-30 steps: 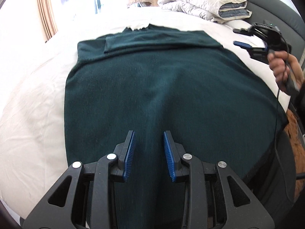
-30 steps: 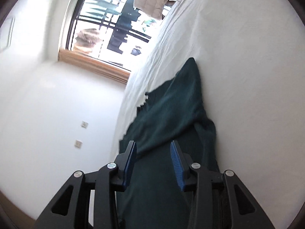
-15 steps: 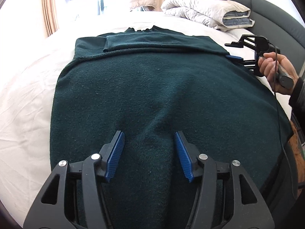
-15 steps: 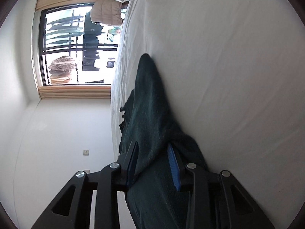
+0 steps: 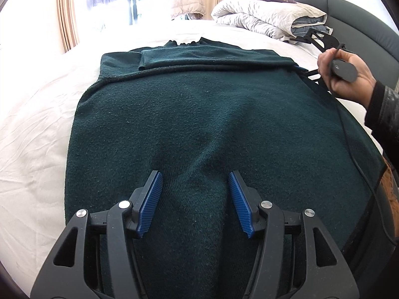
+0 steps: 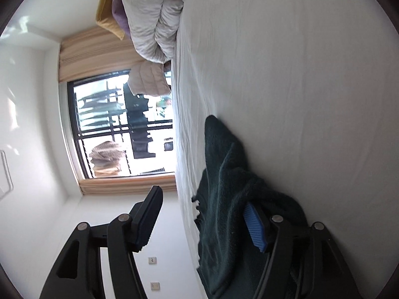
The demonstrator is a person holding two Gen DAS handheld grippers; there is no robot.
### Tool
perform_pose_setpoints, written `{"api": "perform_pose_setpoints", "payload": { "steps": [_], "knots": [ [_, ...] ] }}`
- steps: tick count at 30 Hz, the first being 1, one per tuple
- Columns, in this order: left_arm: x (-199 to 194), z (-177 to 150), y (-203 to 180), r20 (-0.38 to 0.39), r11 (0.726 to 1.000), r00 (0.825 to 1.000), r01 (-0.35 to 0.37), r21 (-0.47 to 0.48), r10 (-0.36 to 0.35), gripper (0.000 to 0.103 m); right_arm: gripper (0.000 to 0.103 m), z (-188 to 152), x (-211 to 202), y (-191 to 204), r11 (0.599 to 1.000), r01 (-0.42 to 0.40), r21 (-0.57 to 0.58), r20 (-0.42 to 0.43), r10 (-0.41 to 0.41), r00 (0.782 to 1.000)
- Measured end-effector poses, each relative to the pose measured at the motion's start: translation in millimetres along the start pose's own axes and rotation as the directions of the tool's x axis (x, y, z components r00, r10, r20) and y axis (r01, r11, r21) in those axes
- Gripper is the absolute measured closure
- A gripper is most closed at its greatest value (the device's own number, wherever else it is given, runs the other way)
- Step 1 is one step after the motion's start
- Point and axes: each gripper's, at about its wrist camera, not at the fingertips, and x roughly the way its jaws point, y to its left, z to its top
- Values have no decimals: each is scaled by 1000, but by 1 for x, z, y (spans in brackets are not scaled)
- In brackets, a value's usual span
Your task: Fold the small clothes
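Observation:
A dark green sweater (image 5: 199, 114) lies flat on the white bed (image 5: 37, 124), with a sleeve folded across its far end. My left gripper (image 5: 194, 173) hovers open over the near hem, astride a low ridge of fabric that its pads do not press. A hand (image 5: 349, 74) holds my right gripper (image 5: 299, 53) at the sweater's far right corner. In the right wrist view the right gripper (image 6: 202, 198) is rolled on its side and its jaws are opening. The sweater's edge (image 6: 224, 174) lies between them against the blue pad, and the other finger stands clear.
A folded grey-white duvet (image 5: 261, 17) and pillows sit at the head of the bed by the dark headboard (image 5: 361, 17). A window (image 6: 112, 129) with curtains lies beyond. A black cable (image 5: 349, 144) trails over the sweater's right edge.
My left gripper's jaws have spread wider. My right gripper rolled, sank to the sweater's far right corner, pinched the fabric edge, then spread its jaws off it.

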Motion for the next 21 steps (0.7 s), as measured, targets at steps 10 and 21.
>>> {"api": "perform_pose_setpoints", "payload": {
  "steps": [10,21],
  "knots": [
    [-2,-1,2,3,1000,1000,7,-4,-7,48,52,-10,-19,5,996,57,-62,-22,-59,998],
    [-2,-3,-1,14,1000,1000,-1,0,1,47,47,6,6,67,969,9,-245,-164,-50,985]
  ]
}}
